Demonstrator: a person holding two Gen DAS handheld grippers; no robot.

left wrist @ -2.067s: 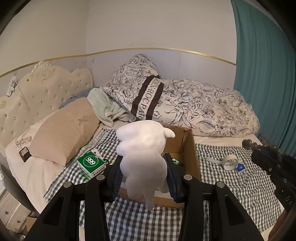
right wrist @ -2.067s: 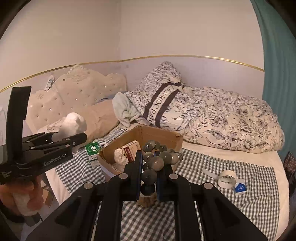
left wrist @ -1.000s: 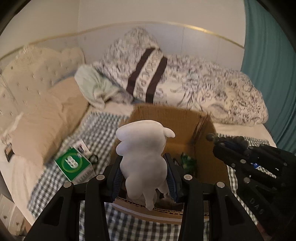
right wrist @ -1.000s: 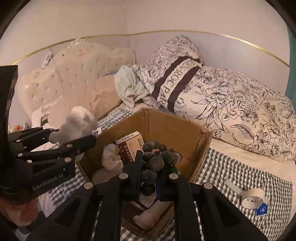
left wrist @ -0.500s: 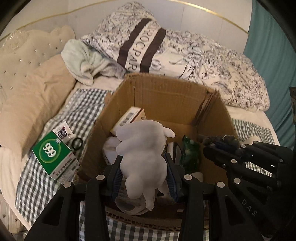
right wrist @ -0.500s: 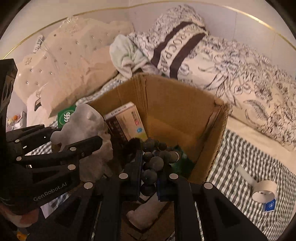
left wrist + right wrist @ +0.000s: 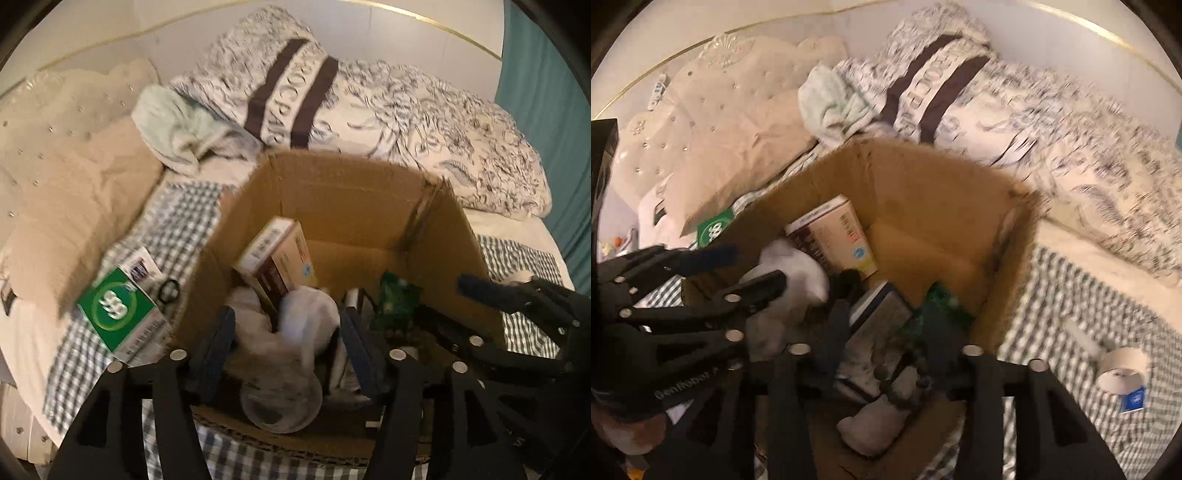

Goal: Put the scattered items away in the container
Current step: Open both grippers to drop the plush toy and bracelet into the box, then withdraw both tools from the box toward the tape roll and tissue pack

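Over an open brown cardboard box (image 7: 354, 206), both grippers' jaws have just been opening: the left gripper (image 7: 286, 334) is spread around a blurred white plush toy (image 7: 306, 317), the right gripper (image 7: 886, 321) is parted.

White toy (image 7: 308, 317) and bead string (image 7: 886, 373), motion-blurred.

My left gripper (image 7: 286, 347) is a matte black plastic frame whose two arms end in dark blue ribbed pads (image 7: 218, 343). Round silver screw heads (image 7: 177, 355) sit at the arm joints, with long slots cut into the black struts below them. My right gripper (image 7: 886, 332) is built the same way: black arms, silver screws (image 7: 971, 350), blue pads that blur to near black here. On the left unit's side, seen from the right wrist camera, I read pale lettering (image 7: 685, 384), probably "GenRobot", too smeared to be sure.
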